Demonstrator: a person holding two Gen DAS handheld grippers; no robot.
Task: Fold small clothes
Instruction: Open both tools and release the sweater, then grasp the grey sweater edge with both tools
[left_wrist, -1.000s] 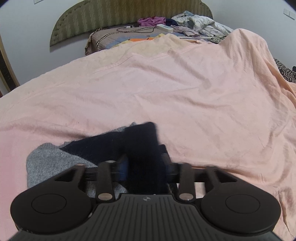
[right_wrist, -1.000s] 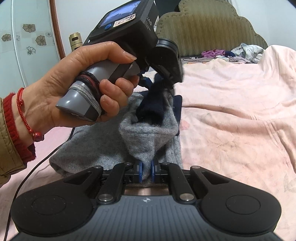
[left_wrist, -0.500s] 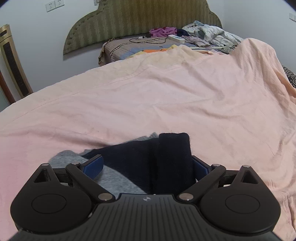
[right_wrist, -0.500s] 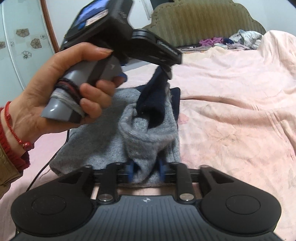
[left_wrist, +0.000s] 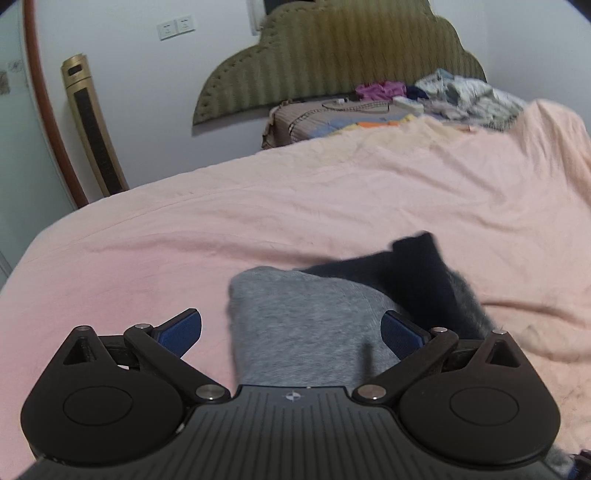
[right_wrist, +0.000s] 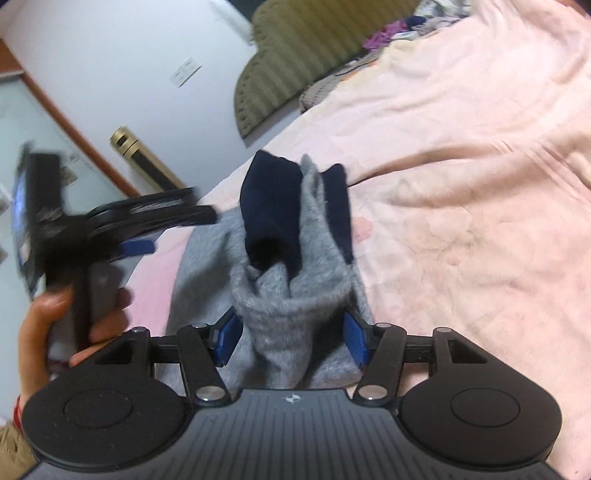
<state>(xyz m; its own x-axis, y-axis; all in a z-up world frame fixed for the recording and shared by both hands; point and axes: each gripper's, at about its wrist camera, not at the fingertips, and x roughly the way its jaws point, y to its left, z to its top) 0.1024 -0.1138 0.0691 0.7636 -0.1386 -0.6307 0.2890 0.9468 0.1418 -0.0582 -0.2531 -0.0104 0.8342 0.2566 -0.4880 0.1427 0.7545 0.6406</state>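
A small grey knit garment (left_wrist: 306, 328) with a navy part (left_wrist: 417, 273) lies on the pink bedsheet (left_wrist: 332, 206). My left gripper (left_wrist: 291, 330) hovers over its grey near edge, jaws opening wide, pads clear of the cloth. In the right wrist view the garment's bunched grey fold (right_wrist: 291, 314) stands between the blue pads of my right gripper (right_wrist: 291, 338), with the navy part (right_wrist: 271, 214) draped behind it. The right jaws are opening and no longer pinch the fold. The left gripper (right_wrist: 181, 232), blurred, is off to the left of the garment, held by a hand (right_wrist: 37, 328).
An olive headboard (left_wrist: 340, 51) and a heap of mixed clothes (left_wrist: 461, 92) lie at the bed's far end. A gold tower unit (left_wrist: 92, 122) stands by the wall on the left. The pink sheet stretches wide to the right of the garment.
The left gripper let go of the navy part and drew back to the left, jaws spreading. The right gripper, shut on the grey fold before, has rolled and spread its jaws.
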